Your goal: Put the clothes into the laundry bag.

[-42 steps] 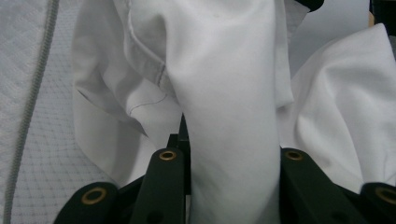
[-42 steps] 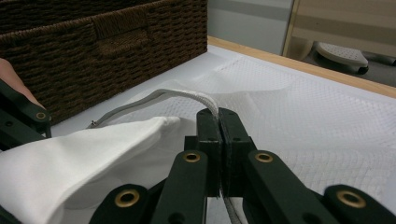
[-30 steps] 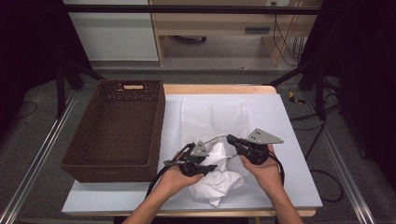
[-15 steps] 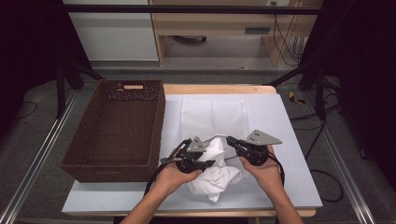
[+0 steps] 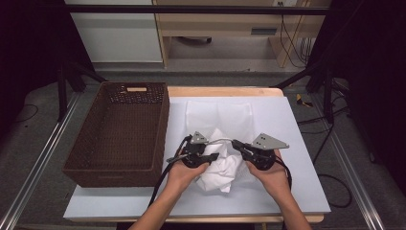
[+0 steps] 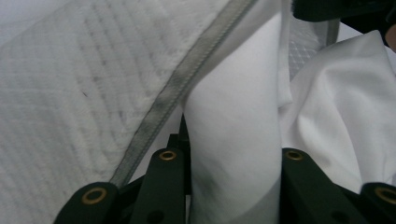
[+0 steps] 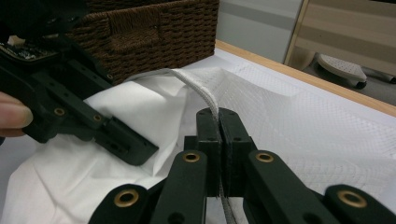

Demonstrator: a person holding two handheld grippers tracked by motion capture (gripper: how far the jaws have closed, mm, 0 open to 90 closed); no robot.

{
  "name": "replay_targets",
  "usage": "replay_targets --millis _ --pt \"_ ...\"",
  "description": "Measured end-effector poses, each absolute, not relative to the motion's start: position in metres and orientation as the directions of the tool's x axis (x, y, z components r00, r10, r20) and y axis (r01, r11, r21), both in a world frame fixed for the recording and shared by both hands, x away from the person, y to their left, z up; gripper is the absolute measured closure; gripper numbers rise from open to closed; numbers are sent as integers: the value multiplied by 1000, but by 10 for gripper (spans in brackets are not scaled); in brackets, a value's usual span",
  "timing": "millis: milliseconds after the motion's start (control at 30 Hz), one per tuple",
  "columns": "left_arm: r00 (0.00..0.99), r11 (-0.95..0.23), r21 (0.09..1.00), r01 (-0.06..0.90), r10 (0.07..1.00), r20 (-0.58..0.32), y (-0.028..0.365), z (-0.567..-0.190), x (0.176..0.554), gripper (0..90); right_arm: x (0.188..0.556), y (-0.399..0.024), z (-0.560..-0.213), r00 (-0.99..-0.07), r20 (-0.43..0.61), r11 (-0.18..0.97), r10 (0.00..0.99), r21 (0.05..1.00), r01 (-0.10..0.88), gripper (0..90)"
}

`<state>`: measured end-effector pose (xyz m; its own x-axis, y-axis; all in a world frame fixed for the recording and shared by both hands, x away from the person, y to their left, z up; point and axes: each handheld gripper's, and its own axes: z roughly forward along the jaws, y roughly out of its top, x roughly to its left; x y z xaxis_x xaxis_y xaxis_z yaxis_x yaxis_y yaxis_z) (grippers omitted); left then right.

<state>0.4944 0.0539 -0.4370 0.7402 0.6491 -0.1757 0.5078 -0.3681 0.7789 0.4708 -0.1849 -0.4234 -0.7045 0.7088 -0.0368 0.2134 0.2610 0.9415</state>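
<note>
Right gripper view: your right gripper (image 7: pixel 219 140) pinches the mesh bag's (image 7: pixel 299 121) hem; left gripper (image 6: pixel 233 177) clamps soft, limp white cloth (image 6: pixel 233 116). Grip edges.

Lab: metal camera frame (image 5: pixel 191 9), trailing cables (image 5: pixel 287 38)

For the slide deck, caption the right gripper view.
Right gripper pinches the grey hem of a white mesh bag; left gripper holds white cloth beside a wicker basket.

High view: above the near edge, facing forward and down on the table (image 5: pixel 297 143). Gripper views: very near, along the jaws. All shared: the white cloth (image 5: pixel 222 165) (image 6: pixel 233 121) (image 7: pixel 116 112).
</note>
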Motion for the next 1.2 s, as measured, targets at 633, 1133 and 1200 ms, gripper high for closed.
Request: replay_targets --millis 633,1133,1200 --pt "594 -275 795 541 794 -130 50 -445 499 721 471 -190 -424 -698 -50 271 714 939 210 883" --pt "616 -278 807 521 777 -130 36 -440 487 716 468 -179 -425 -712 -97 326 696 926 193 886" --pt "631 -277 811 515 763 -140 31 -436 483 715 468 -178 -426 -713 -97 327 694 925 193 887"
